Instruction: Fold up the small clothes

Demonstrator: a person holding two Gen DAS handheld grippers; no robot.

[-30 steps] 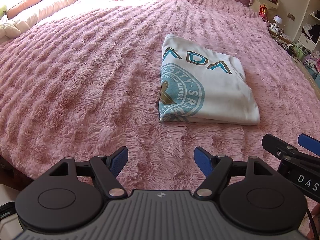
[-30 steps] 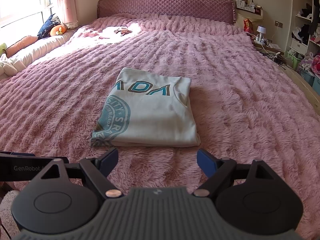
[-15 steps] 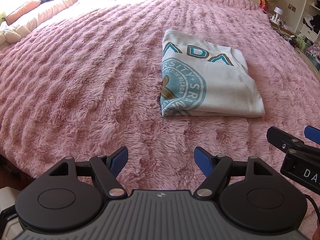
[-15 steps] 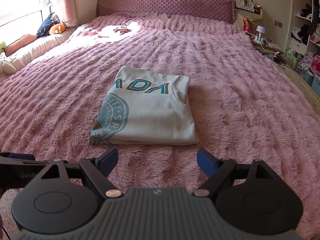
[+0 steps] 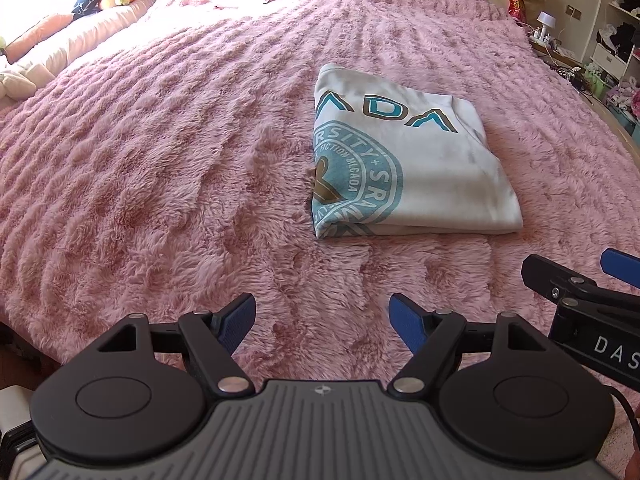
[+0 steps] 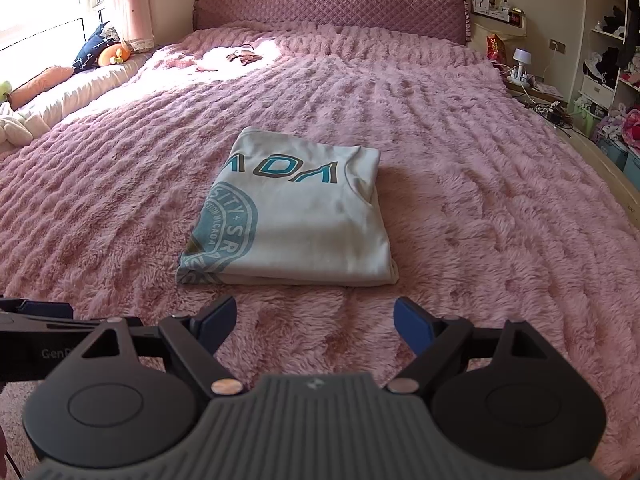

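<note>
A white T-shirt (image 5: 416,160) with a teal round print and teal letters lies folded into a flat rectangle on the pink fluffy bedspread (image 5: 160,160). It also shows in the right wrist view (image 6: 296,216). My left gripper (image 5: 322,320) is open and empty, low over the bedspread, short of the shirt and to its left. My right gripper (image 6: 314,322) is open and empty, just short of the shirt's near edge. The right gripper shows at the right edge of the left wrist view (image 5: 580,284).
A quilted headboard (image 6: 328,8) stands at the far end. Pillows and soft toys (image 6: 60,76) lie along the left by the window. A small dark item (image 6: 242,56) lies far up the bed. Shelves and clutter (image 6: 608,80) fill the right side.
Both grippers have drawn back slightly from the folded shirt and stayed open. The shirt has not moved.
</note>
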